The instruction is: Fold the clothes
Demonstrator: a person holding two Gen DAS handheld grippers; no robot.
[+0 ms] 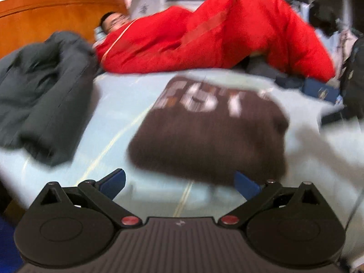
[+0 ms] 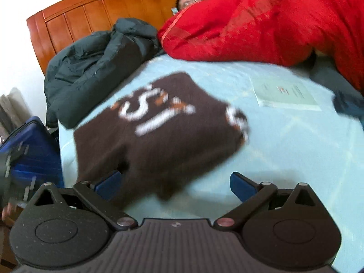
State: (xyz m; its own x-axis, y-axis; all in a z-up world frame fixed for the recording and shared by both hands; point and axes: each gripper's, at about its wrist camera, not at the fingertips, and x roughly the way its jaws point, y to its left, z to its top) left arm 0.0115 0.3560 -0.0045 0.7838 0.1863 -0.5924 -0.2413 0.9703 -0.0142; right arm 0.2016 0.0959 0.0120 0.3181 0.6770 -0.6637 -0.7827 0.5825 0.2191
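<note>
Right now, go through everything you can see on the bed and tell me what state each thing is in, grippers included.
Brown sweater: folded into a compact block, lying on the sheet.
Dark green jacket: crumpled, unfolded, by the headboard.
Red quilt: bunched over a person lying down.
Booklet: closed, flat on the sheet.
Left gripper: open, empty.
Right gripper: open, sweater edge between its fingers.

Folded sweater on a bed, seen from two grippers at its near edge.

The sweater [image 2: 157, 125] lies on the bed sheet [image 2: 284, 150]. Behind it to the left a jacket [image 2: 95, 68] is heaped against the headboard [image 2: 109, 6]. Behind it to the right a person lies under a quilt [image 2: 261, 22]. A booklet [image 2: 284, 93] lies right of the sweater.
</note>
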